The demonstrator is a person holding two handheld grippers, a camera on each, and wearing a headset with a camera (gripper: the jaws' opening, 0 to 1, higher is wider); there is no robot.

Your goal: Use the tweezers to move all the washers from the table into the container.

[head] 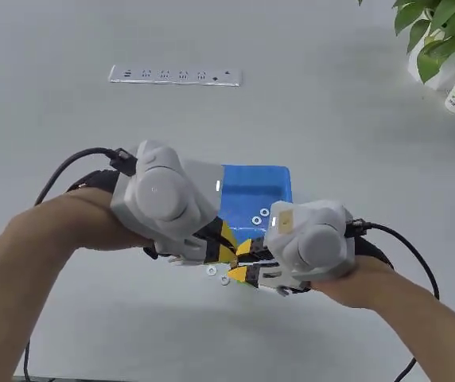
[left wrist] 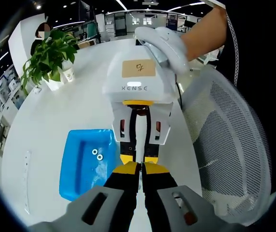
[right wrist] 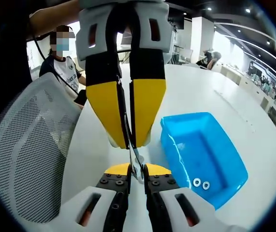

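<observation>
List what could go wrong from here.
1. Both the left gripper and the right gripper pinch the thin tweezers; a mistimed release may drop them.
2. Loose washers lie on the table close by the jaws and could be swept away.

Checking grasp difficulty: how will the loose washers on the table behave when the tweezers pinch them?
The washers look small, thin and flat, so probably light and hard to get under. Shiny metal on the smooth table may skid or flick from the tweezers.
</observation>
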